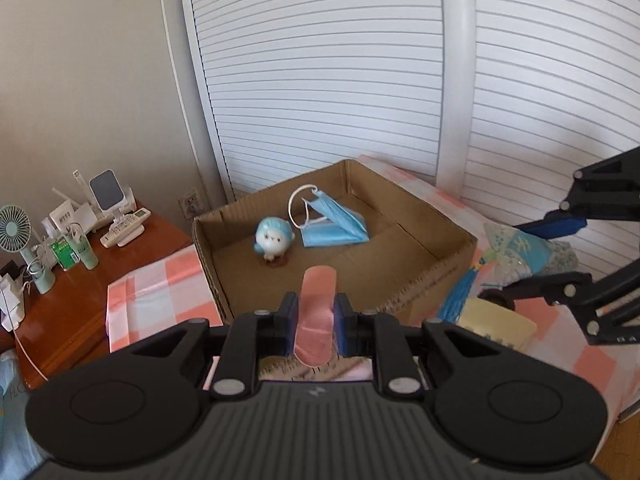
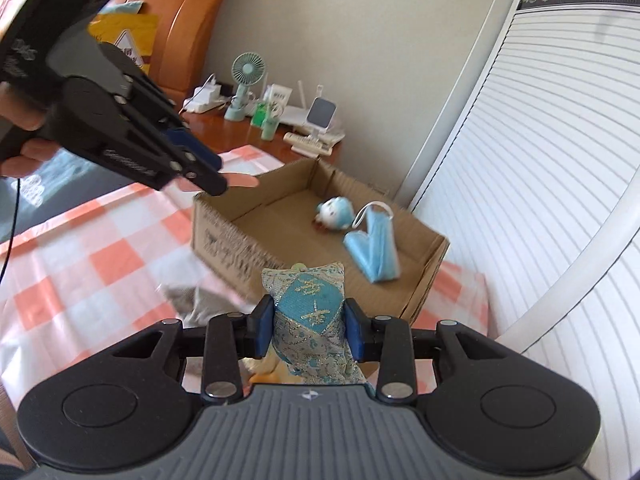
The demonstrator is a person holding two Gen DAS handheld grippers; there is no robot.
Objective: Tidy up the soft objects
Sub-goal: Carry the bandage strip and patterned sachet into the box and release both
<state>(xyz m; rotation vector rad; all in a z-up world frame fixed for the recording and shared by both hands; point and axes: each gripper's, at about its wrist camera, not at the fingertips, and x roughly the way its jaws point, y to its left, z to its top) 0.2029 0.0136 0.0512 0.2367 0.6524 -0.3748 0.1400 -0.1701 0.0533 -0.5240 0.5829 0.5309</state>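
My left gripper (image 1: 314, 326) has its 2 blue pads clamped on a flat pink strip (image 1: 316, 312) that stands up between them, its rounded tip poking forward over the near wall of the cardboard box (image 1: 432, 276). It looks thin and very light, flexible enough to bend, so I judge the mid-length pinch is right; a grip nearer the tip would let it flop.

My right gripper (image 2: 309, 326) is closed on a blue brocade sachet (image 2: 310, 304), pads pressing its 2 sides about halfway up. The fabric bulges slightly between them, so I read it as soft, stuffed and light, unlikely to slip from rubber pads. It hangs just short of the box's near corner, above the checked cloth (image 2: 100, 256).

Inside the box a small blue plush bird (image 1: 274, 242) stands upright, and just beside it lies a folded blue face mask (image 1: 334, 226).

A pale yellow pad (image 1: 496, 326) and a blue tassel (image 1: 460, 294) lie on the cloth outside the box.
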